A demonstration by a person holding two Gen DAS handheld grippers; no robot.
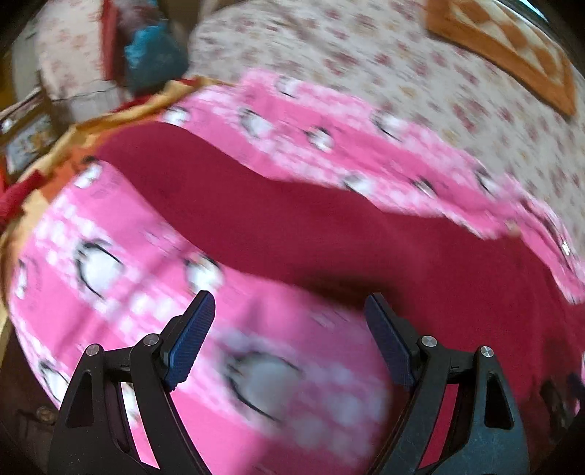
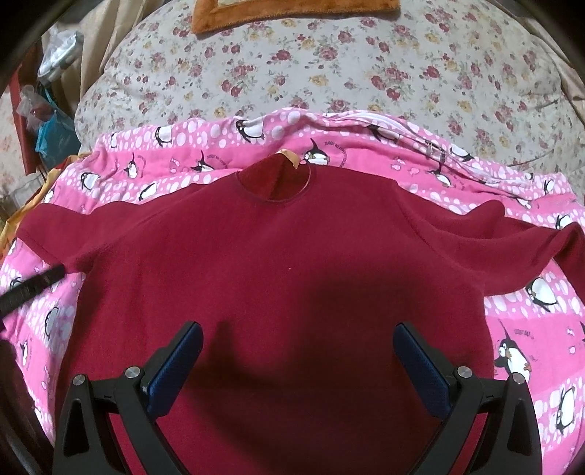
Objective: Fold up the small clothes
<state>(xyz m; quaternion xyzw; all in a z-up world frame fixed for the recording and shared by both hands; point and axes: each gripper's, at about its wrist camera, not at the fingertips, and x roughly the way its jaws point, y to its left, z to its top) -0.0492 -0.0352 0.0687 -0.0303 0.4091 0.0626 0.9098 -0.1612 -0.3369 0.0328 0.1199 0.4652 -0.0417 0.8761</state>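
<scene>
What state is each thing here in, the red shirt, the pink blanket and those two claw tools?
Red shirt: spread flat, sleeves out, unfolded.
Pink penguin blanket: spread beneath the shirt, rumpled at the far edge.
Left gripper: open, holding nothing.
Right gripper: open above the shirt, holding nothing.

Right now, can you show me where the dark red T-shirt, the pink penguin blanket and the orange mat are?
Dark red T-shirt [image 2: 278, 255]: right wrist view, middle of the chest.
Pink penguin blanket [image 2: 530, 347]: right wrist view, part right of the shirt.
Orange mat [image 2: 292, 14]: right wrist view, its near border.
</scene>
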